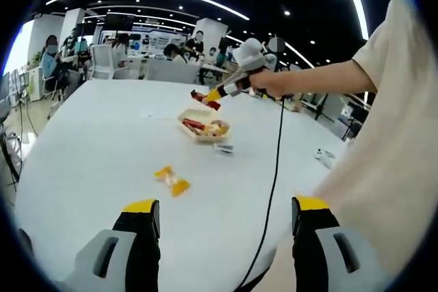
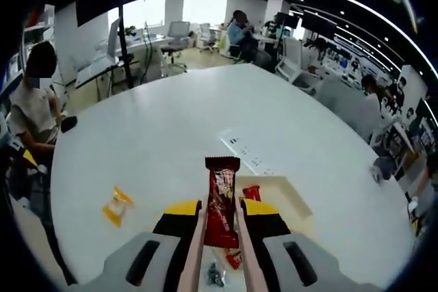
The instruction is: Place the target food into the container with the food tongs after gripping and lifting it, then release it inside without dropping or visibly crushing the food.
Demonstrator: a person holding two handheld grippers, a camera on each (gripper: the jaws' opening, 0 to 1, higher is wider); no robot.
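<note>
Left gripper view: white table in an open office.

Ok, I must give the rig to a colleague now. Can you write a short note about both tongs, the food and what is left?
Right tongs: shut on a red snack packet, held over the container.
Left tongs: open, holding nothing, low over the white table.
Container already has a few snacks inside.
A yellow wrapped snack lies on the table, apart from the container.
Done: packet gripped and lifted.
Left: lower it into the container and release gently.
</note>
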